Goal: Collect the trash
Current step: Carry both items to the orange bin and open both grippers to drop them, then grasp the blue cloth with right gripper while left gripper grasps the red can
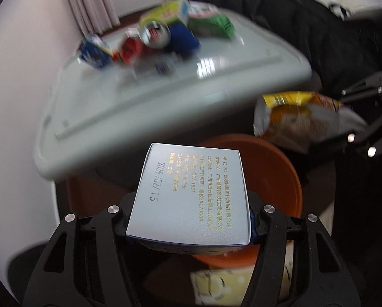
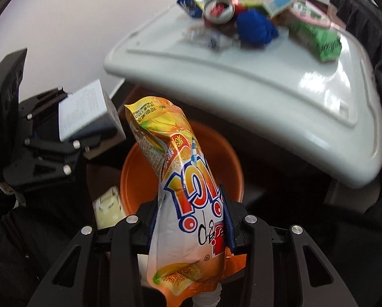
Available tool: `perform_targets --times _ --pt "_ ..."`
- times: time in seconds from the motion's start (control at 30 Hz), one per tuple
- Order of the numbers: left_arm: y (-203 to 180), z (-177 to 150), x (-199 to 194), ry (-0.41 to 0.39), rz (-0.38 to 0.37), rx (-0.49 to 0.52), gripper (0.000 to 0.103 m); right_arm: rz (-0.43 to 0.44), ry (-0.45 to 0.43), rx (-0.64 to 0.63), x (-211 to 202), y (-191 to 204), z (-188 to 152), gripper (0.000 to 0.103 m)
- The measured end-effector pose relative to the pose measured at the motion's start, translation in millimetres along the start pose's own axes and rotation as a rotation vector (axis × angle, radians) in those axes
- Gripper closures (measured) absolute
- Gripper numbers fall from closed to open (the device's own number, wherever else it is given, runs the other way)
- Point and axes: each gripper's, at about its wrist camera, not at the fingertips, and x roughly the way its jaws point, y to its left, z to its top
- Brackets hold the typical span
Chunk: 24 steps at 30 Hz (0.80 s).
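Both claws grip trash (pouch point(image 2: 188, 204) print legible only rightward): box point(image 1: 188, 194).

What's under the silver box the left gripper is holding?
Below the silver box in the left gripper sits the orange bin, its open mouth facing up. The box covers much of the bin's inside, so its contents cannot be seen. A pale yellow item lies beside the bin.

Silver box point(image 1: 188, 197) in left tool point(image 1: 188, 220)
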Motion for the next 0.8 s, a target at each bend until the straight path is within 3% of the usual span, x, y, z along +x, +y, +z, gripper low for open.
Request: perform_targets --times 0.13,0.2,0.23,0.37,0.57,0.8 --pt "-15.1 -14.6 14.7 0.072 -0.011 0.013 0.042 -0.015 0.028 0.008 20.3 8.7 -4.6 0.061" --pt "-10.5 -15.8 20.8 0.099 -0.017 -0.008 0.035 -0.037 0.029 -0.008 26.2 12.1 -2.9 0.041" --pt "-6.3 -16.8 21.6 0.101 -0.024 -0.026 0.032 -0.054 0.021 -0.014 27.1 13.4 -2.2 0.025" --pt "7.1 -19.4 20.1 0.095 -0.058 -0.079 0.021 -0.039 -0.01 0.002 17.3 7.9 -2.9 0.023" --pt "4.7 -13.0 3.4 0.065 -0.061 -0.071 0.021 -0.027 -0.084 0.084 -2.8 -20.5 7.7 0.023" --pt "28.2 40.4 -0.4 -0.045 -0.007 -0.127 0.021 -0.06 -0.239 0.141 -27.5 -48.8 66.0 0.023"
